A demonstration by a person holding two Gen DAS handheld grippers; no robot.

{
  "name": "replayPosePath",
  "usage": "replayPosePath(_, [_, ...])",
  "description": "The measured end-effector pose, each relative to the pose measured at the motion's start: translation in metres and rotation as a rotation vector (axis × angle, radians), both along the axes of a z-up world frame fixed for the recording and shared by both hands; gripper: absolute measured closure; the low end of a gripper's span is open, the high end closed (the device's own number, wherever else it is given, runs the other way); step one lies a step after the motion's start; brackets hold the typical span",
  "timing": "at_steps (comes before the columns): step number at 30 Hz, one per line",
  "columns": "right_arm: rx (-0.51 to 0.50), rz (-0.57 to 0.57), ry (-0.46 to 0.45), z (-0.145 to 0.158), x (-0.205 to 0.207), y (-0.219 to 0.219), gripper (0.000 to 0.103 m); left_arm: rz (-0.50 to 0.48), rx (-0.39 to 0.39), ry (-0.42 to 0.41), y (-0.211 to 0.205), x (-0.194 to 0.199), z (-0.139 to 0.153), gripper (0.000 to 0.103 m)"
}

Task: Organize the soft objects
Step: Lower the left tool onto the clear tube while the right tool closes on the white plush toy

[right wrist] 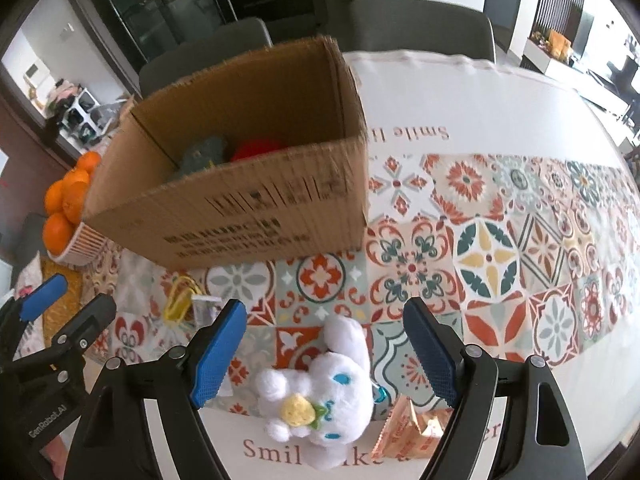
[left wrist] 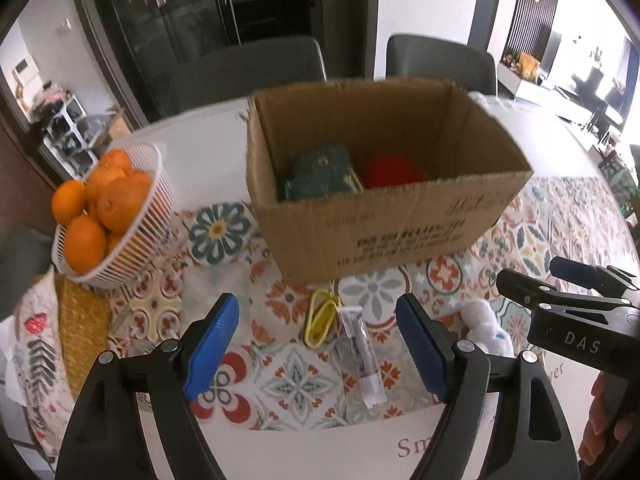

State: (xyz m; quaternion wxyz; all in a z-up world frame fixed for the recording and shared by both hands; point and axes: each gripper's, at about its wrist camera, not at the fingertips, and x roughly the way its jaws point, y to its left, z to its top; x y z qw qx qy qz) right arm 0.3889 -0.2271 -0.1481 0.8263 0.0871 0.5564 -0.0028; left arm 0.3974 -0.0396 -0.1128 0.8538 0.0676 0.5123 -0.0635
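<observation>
An open cardboard box point(left wrist: 372, 236) point(right wrist: 240, 216) stands on the patterned tablecloth. Inside lie a teal knitted soft item point(left wrist: 320, 174) point(right wrist: 202, 156) and a red soft item point(left wrist: 394, 170) point(right wrist: 256, 148). A white plush toy point(right wrist: 320, 388) with blue eyes lies on the table between the open jaws of my right gripper point(right wrist: 324, 356), untouched; part of it shows in the left wrist view point(left wrist: 486, 328). My left gripper point(left wrist: 318, 348) is open and empty above a small tube packet point(left wrist: 360, 356) and a yellow clip point(left wrist: 320, 318).
A white basket of oranges point(left wrist: 100, 212) point(right wrist: 68, 216) stands left of the box. An orange snack packet point(right wrist: 412, 432) lies right of the plush. A woven mat point(left wrist: 80, 332) lies at the left table edge. Two grey chairs point(left wrist: 440, 62) stand behind the table.
</observation>
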Motion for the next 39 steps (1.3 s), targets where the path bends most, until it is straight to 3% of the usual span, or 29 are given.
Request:
replayPosePath(11, [0.017, -0.003, 0.114, -0.044, 0.010, -0.005, 0.023, -0.010, -0.045, 0.157, -0.005, 0.011, -0.047, 0.023])
replayPosePath(18, [0.043, -0.011, 0.176, -0.069, 0.014, -0.008, 0.032, 0.007, -0.053, 0.247, -0.009, 0.022, -0.075, 0.024])
replayPosePath(28, [0.092, -0.035, 0.225, -0.091, 0.015, -0.013, 0.043, 0.020, -0.097, 0.354, -0.015, 0.025, -0.101, 0.032])
replayPosePath(35, [0.084, -0.049, 0.249, -0.104, 0.013, -0.013, 0.045, 0.027, -0.092, 0.394, -0.018, 0.027, -0.117, 0.041])
replayPosePath(39, [0.083, -0.050, 0.253, -0.109, 0.010, -0.016, 0.052, 0.051, -0.103, 0.416, -0.021, 0.030, -0.127, 0.046])
